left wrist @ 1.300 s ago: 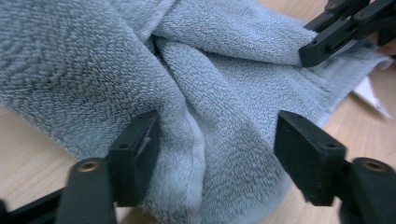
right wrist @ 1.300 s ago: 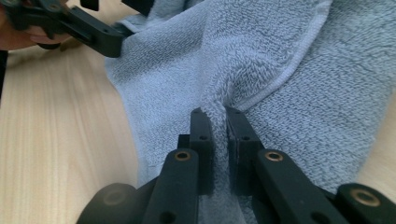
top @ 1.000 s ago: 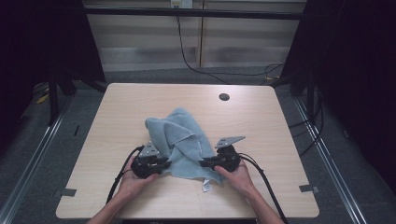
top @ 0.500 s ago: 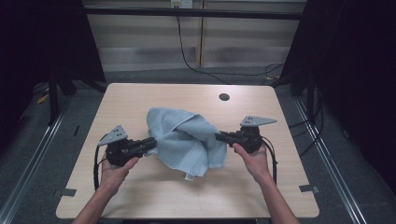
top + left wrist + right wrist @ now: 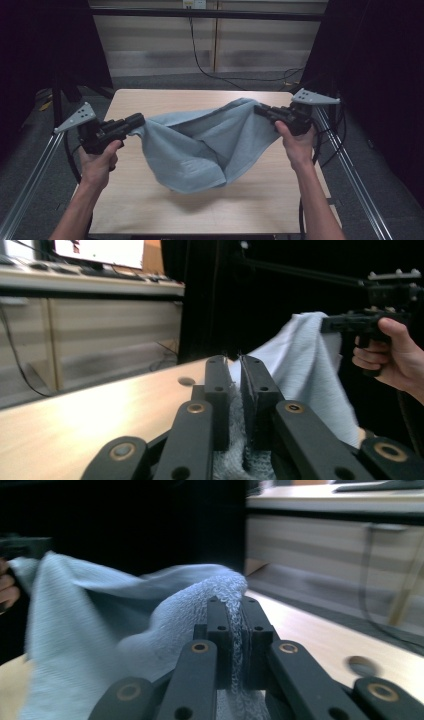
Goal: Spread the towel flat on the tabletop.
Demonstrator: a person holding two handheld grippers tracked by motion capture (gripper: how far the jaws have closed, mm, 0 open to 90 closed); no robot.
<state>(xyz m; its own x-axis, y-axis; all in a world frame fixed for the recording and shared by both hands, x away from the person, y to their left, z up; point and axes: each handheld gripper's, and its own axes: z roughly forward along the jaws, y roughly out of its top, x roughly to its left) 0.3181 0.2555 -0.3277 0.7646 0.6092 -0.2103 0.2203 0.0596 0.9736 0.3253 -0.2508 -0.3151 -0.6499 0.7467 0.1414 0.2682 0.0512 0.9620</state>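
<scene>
Towel (image 5: 210,145), light blue terry, is hanging stretched between my two grippers above the wooden table (image 5: 150,200), sagging in the middle with its lowest fold hovering just over the tabletop and casting a shadow there. I'm holding the left gripper (image 5: 136,121) at the towel's left end, jaws clamped down on a bunched corner; in the left gripper view the gripper (image 5: 234,371) is showing terry cloth (image 5: 235,450) squeezed between the two black jaws. I'm holding the right gripper (image 5: 259,109) at the towel's upper right end, jaws likewise pinched on the fabric edge; in the right gripper view the gripper (image 5: 232,611) is biting a thin ridge of the cloth (image 5: 100,625), which is draping off to the left. Both hands, left hand (image 5: 97,162) and right hand (image 5: 296,142), are gripping the handles well apart, near opposite table sides. A grey three-cornered plate is sitting on each gripper. In the left gripper view I'm seeing the other hand (image 5: 395,352) with its gripper holding the far end of the towel. A small round hole (image 5: 361,665) is showing in the tabletop in the right gripper view.
</scene>
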